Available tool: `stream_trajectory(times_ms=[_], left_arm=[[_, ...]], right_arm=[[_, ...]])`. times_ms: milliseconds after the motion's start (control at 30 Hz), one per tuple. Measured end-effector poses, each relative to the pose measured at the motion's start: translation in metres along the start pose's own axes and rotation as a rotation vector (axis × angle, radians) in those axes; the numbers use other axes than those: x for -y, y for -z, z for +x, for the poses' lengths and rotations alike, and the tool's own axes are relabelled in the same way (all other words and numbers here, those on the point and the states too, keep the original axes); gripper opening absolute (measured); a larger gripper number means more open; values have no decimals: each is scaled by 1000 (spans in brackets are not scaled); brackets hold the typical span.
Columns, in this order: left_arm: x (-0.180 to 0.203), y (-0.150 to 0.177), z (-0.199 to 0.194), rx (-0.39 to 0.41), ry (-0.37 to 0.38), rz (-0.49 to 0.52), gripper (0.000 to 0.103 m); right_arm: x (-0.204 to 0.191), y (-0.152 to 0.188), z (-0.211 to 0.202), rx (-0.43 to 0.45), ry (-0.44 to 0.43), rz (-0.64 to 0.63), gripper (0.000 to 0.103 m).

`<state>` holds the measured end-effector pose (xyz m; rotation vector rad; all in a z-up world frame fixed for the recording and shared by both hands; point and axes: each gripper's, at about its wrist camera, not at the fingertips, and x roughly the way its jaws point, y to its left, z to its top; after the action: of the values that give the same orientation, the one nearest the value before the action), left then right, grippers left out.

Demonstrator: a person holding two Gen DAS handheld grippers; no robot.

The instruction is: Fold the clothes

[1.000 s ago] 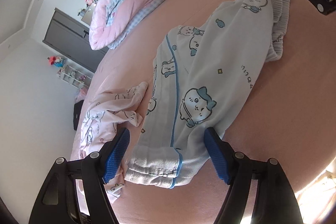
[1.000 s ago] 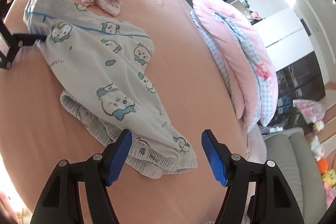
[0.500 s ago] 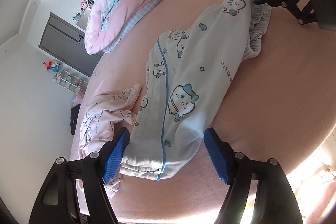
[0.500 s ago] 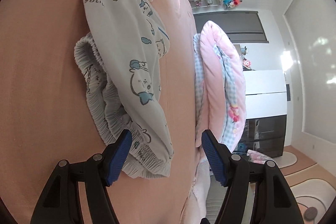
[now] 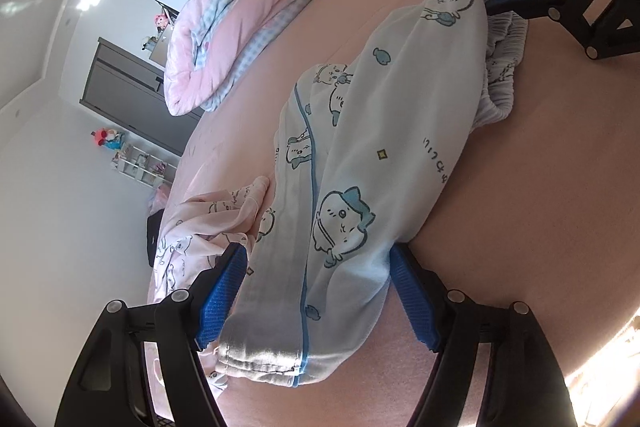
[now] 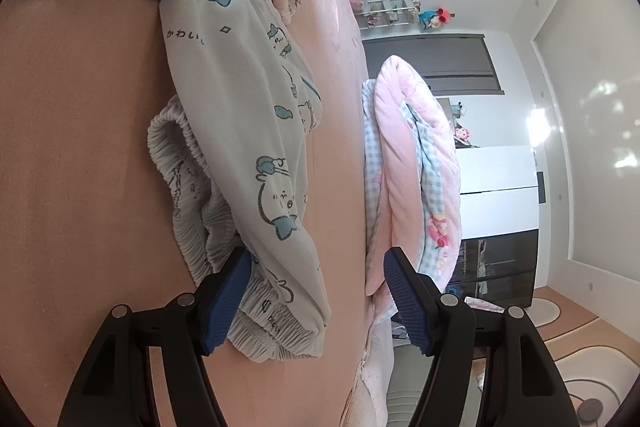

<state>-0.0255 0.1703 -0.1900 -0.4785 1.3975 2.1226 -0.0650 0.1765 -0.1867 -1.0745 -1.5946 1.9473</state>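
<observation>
Across the middle of the pink bed (image 5: 540, 187) lies the pale blue pyjama trousers (image 5: 384, 155), printed with little cartoon animals, stretched out long with one leg laid over the other. From where I stand it looks as though the person means to take both ends at once, so that the trousers can be straightened or lifted for a fold. At the hem end, the left gripper (image 5: 316, 301) has its fingers spread to either side of the cuffs; the blue pads sit against the cloth's edges, but I would not call that a pinch. At the far end of the trousers, the right gripper (image 6: 316, 293) straddles the gathered elastic waistband (image 6: 276, 331), its near pad touching the ruffled cloth and its other pad standing clear, so those fingers are spread too. Placing the two tools at opposite ends makes sense: soft cloth sags, and a hold at waist and hem keeps it taut. Just beside the trousers' hem, a pale pink garment (image 5: 200, 227) lies crumpled, probably waiting its turn. Further from the trousers, along the bed's far side, a rolled pink and blue checked quilt (image 5: 248, 7) is pushed out of the way. Beyond that stand a grey cabinet (image 6: 436, 65) and a small shelf with toys (image 5: 136, 163) against the wall.
</observation>
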Motion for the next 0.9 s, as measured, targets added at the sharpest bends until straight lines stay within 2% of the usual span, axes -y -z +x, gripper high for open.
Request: stream_trajectory(times_ms=[67,200,400,567,633,700,733,800,900], left_arm=[[0,1,1,-2,-5,0,75],[-4,0,4,-15,-12,-6,88],[-6,-2,4,-8,-15,19,92],[-8,-4,3,11,-8,17,89],[-8,-3,3,26,19,26,82],[-7,-3,4,37,51,39,69],[-6,-3,5,35,65,39,66],[-5,-3,5,28,106,25,46],[-5,-5,6,16,168,-2,24]], right_arm=[[-3,0,-1,3,-4,-5,68],[-6,-6,0,-4,-13,-26,68],[-2,-15,1,-19,-34,-12,66],[-3,-13,1,-23,-46,-14,65],[-3,-12,2,-30,-78,-15,48],[-5,-11,6,-59,-148,1,34],[-6,-11,8,-74,-183,9,27],[-9,-11,9,-96,-218,28,19],[-10,-11,9,-111,-235,50,18]])
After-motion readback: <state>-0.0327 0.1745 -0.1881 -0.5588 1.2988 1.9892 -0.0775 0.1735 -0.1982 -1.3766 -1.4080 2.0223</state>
